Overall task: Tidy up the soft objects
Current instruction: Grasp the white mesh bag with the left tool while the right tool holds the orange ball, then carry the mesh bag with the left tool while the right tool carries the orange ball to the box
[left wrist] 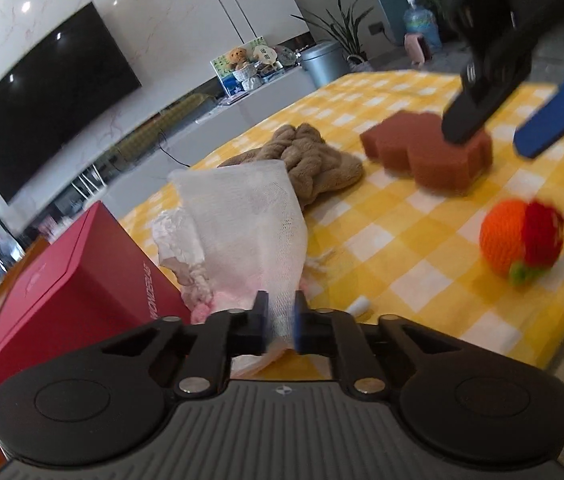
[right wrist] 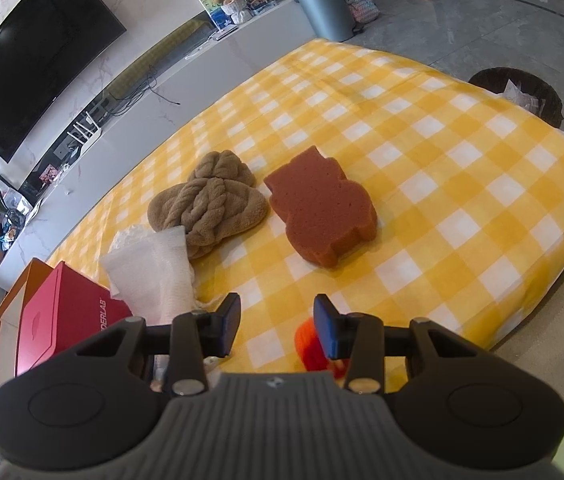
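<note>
left gripper [left wrist: 279, 320] clamped shut on the near end of a white gauze mesh cloth [left wrist: 241, 216], jaws pinching the fabric so that it rises in a loose peak above them. no earlier view to compare. gauze sits at the near left part of the yellow-and-white checked tabletop [right wrist: 462, 168], just beside a red cardboard box [left wrist: 81, 280] at the left edge, with a bit of pink and white fluffy material [left wrist: 201, 308] under it.

right gripper [right wrist: 276, 330] held with jaws partly open, nothing between the pads, hovering over the near edge of the tabletop; seen from the left wrist view as a black finger and a blue-padded finger [left wrist: 554, 116] above the sponge.

brown braided plush cloth [right wrist: 209, 204] lying left of centre, its near side touching the gauze. rust-brown bear-shaped sponge [right wrist: 322, 216] flat at the centre, just beside the plush cloth but apart from it. orange and red knitted ball with a green tip [left wrist: 522, 236] near the front edge, well apart from the sponge, partly hidden behind the right finger in the right wrist view.
</note>
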`<action>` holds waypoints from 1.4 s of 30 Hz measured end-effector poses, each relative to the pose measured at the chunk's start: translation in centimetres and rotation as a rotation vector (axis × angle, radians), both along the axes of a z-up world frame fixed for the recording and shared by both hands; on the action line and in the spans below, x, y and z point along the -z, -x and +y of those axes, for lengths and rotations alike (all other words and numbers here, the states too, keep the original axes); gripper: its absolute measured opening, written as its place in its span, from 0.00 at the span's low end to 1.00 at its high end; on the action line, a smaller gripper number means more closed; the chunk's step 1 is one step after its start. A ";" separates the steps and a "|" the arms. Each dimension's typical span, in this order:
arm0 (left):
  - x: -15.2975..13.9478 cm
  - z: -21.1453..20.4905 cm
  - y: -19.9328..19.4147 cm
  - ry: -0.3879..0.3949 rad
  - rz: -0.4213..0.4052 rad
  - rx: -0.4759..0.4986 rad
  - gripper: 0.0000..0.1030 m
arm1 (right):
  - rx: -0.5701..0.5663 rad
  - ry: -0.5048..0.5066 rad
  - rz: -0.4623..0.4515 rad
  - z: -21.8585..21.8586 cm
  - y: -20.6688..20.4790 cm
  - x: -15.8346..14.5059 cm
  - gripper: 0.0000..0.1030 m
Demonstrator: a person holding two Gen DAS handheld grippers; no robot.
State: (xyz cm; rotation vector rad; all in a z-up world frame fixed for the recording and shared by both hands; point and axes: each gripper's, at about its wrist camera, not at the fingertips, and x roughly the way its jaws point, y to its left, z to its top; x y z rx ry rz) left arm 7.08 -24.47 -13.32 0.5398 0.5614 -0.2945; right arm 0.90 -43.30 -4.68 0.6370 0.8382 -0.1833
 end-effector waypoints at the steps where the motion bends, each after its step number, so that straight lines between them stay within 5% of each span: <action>1: -0.6 0.4 0.0 0.037 0.020 -0.004 0.02 | 0.001 -0.002 0.002 -0.1 0.0 0.1 0.40; 6: -4.3 3.3 0.8 0.187 0.072 0.009 0.02 | 0.026 -0.039 0.022 -1.5 0.5 0.7 0.42; 10: -6.5 4.9 1.3 0.233 0.086 0.020 0.02 | 0.089 -0.014 0.117 -2.8 0.6 1.8 0.59; 15: -8.3 6.6 1.0 0.334 0.139 0.024 0.02 | -0.006 -0.044 0.180 -2.3 -0.8 2.9 0.61; 23: -8.6 6.5 1.2 0.333 0.149 0.031 0.02 | -0.110 0.017 0.308 -0.7 -2.9 4.1 0.59; 26: -8.6 6.5 1.3 0.329 0.162 0.030 0.02 | -0.148 0.051 0.362 0.2 -3.8 4.6 0.47; 28: -8.5 6.4 1.3 0.324 0.170 0.027 0.02 | -0.160 0.064 0.360 0.5 -3.8 4.5 0.39; 42: -9.7 6.5 2.3 0.337 0.165 0.006 0.02 | -0.105 0.043 0.115 -0.2 -1.2 1.4 0.38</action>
